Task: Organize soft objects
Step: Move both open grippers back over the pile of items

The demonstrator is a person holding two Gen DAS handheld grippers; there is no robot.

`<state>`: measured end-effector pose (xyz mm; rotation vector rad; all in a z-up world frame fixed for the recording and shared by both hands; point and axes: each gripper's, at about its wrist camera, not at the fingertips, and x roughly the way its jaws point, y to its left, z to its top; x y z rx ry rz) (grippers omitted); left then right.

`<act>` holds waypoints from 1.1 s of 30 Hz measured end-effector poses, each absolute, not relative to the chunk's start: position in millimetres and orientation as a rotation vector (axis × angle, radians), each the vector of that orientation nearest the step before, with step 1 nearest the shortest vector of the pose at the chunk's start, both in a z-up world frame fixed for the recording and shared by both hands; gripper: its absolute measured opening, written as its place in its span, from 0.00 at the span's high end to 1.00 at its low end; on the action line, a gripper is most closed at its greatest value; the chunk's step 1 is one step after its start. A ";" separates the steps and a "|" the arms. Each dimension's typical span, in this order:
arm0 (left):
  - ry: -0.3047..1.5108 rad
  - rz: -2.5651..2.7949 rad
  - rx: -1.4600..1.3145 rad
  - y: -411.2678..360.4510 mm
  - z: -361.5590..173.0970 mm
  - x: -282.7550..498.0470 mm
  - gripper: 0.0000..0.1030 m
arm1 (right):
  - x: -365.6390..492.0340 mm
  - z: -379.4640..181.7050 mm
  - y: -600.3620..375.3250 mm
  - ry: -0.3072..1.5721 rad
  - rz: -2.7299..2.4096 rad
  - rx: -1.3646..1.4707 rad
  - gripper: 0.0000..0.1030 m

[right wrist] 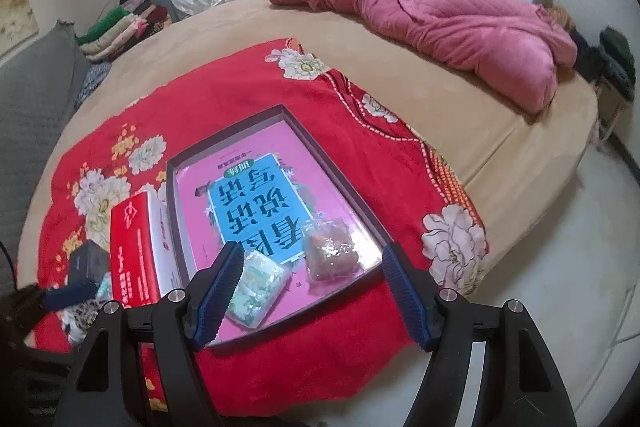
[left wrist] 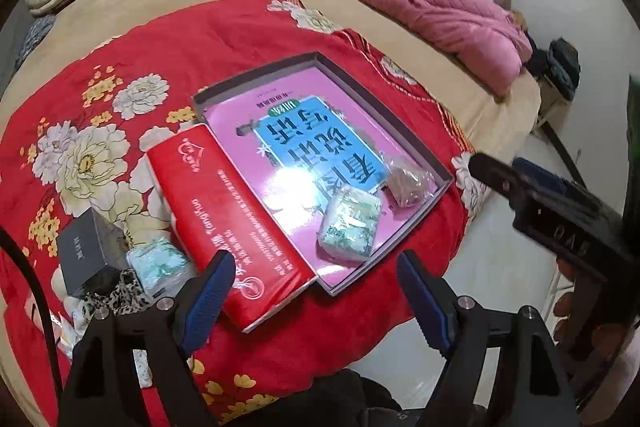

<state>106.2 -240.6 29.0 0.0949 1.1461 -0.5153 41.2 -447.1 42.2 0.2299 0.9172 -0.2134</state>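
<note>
A shallow grey tray lies on the red flowered blanket spread over the tan bed, and it serves as the marker for everything else. Inside it, on a pink book cover, a green-patterned tissue pack sits at the near end, with a clear bag of something brownish just beside it toward the tray's right corner. A long red tissue box lies against the tray's left wall. Farther left of that box are a second green tissue pack, a dark small box, and what looks like a leopard-print cloth, though it is partly hidden. The left gripper hovers above the tray's near edge, its fingers spread apart and empty. The right gripper hangs over the same end, fingers likewise released, holding nothing. A pink quilt is bundled well beyond the tray.
</note>
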 end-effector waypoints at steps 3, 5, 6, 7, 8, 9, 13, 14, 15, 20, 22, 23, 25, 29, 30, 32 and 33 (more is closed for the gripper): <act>1.133 -0.499 0.074 -231.8 33.8 106.0 0.20 | 35.2 47.1 -441.4 0.901 -0.214 0.204 0.29; 1.127 -0.486 0.069 -226.7 36.3 105.4 0.20 | 31.8 50.7 -438.0 0.892 -0.220 0.189 0.28; 1.120 -0.480 0.065 -223.5 38.1 104.8 0.19 | 30.3 52.4 -436.5 0.886 -0.222 0.184 0.28; 1.117 -0.475 0.063 -221.3 39.2 104.5 0.19 | 29.0 54.1 -435.5 0.880 -0.222 0.181 0.28; 1.113 -0.467 0.062 -219.2 40.3 104.2 0.19 | 27.4 56.1 -434.5 0.872 -0.222 0.178 0.28; 1.111 -0.456 0.059 -216.9 41.7 103.8 0.19 | 25.3 59.1 -433.6 0.859 -0.227 0.175 0.28; 1.091 -0.435 0.067 -210.8 48.0 99.4 0.19 | 15.6 74.1 -432.0 0.797 -0.235 0.172 0.28; 1.087 -0.434 0.066 -208.9 49.7 98.4 0.19 | 13.5 78.1 -432.1 0.785 -0.236 0.175 0.28; 1.084 -0.435 0.064 -207.1 51.3 97.6 0.19 | 11.9 81.5 -432.3 0.773 -0.238 0.180 0.28; 1.067 -0.426 0.062 -198.6 58.4 95.5 0.19 | 7.7 98.8 -429.6 0.734 -0.247 0.194 0.28; 1.063 -0.422 0.064 -195.4 60.5 94.8 0.19 | 6.2 104.2 -426.2 0.720 -0.251 0.183 0.28; 1.061 -0.421 0.061 -193.4 61.3 94.2 0.19 | 5.7 106.8 -424.8 0.715 -0.243 0.181 0.28; 1.055 -0.421 0.053 -188.6 63.9 92.8 0.19 | 4.7 110.7 -420.8 0.711 -0.238 0.177 0.28; 1.041 -0.413 0.046 -179.5 70.4 90.9 0.19 | 4.2 117.2 -413.0 0.700 -0.229 0.174 0.28; 1.038 -0.413 0.042 -177.5 71.6 90.6 0.19 | 3.6 119.8 -410.3 0.689 -0.232 0.172 0.28; 1.034 -0.408 0.035 -170.9 74.4 89.9 0.19 | 3.7 122.8 -407.9 0.677 -0.232 0.176 0.28; 1.035 -0.405 0.032 -167.9 75.0 90.0 0.19 | 4.4 124.4 -405.5 0.677 -0.226 0.177 0.28</act>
